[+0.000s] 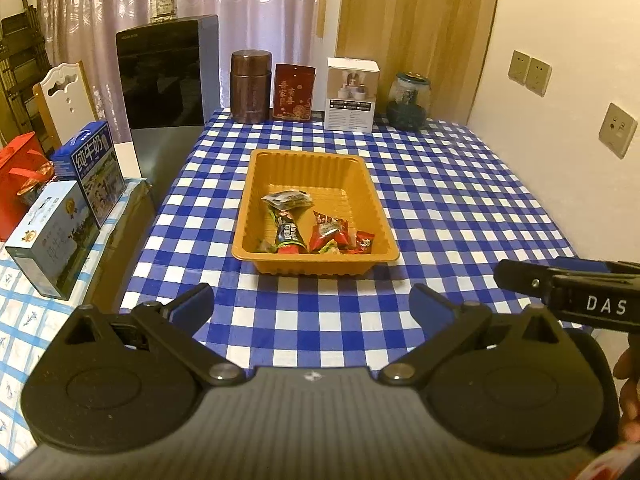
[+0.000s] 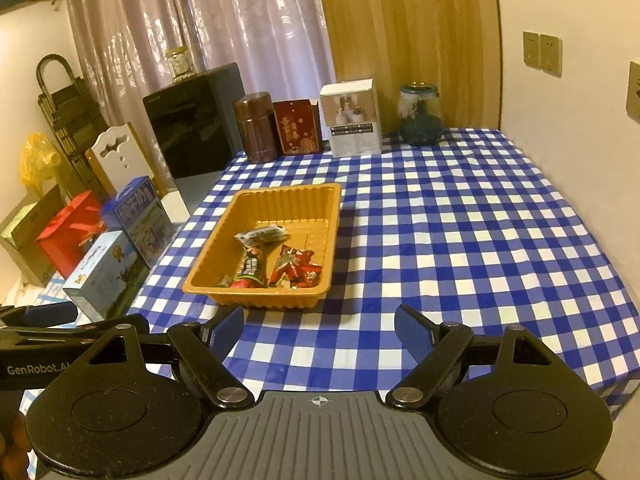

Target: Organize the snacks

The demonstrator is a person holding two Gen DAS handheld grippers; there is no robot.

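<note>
We held the left gripper (image 1: 310, 306) low over the near edge of the blue-and-white checked tablecloth (image 1: 440, 208), its blue-padded fingers spread wide with nothing between them. The right gripper (image 2: 318, 334) hung at much the same height just beside it, its jaws likewise wide apart and empty; from the left wrist view we saw it entering at the right edge, marked "DAS".

The orange plastic tray (image 1: 308, 160) sat on the cloth ahead of both grippers, well apart from their fingertips. Inside it the snacks were gathered toward the near end: a dark bar with a green and red wrapper (image 1: 289, 234), a silvery packet (image 1: 286, 199) behind it, and a cluster of red packets (image 1: 340, 236) to the right. The far half of the tray floor was bare.

Along the far edge of the table we saw a brown metal canister (image 1: 250, 86), a red box with gold characters (image 1: 293, 92), a white product box (image 1: 351, 94) and a glass jar (image 1: 408, 100) with dark contents. To the left, on a lower surface, stood two blue milk cartons (image 1: 90, 168) and a red gift bag (image 1: 20, 184).
</note>
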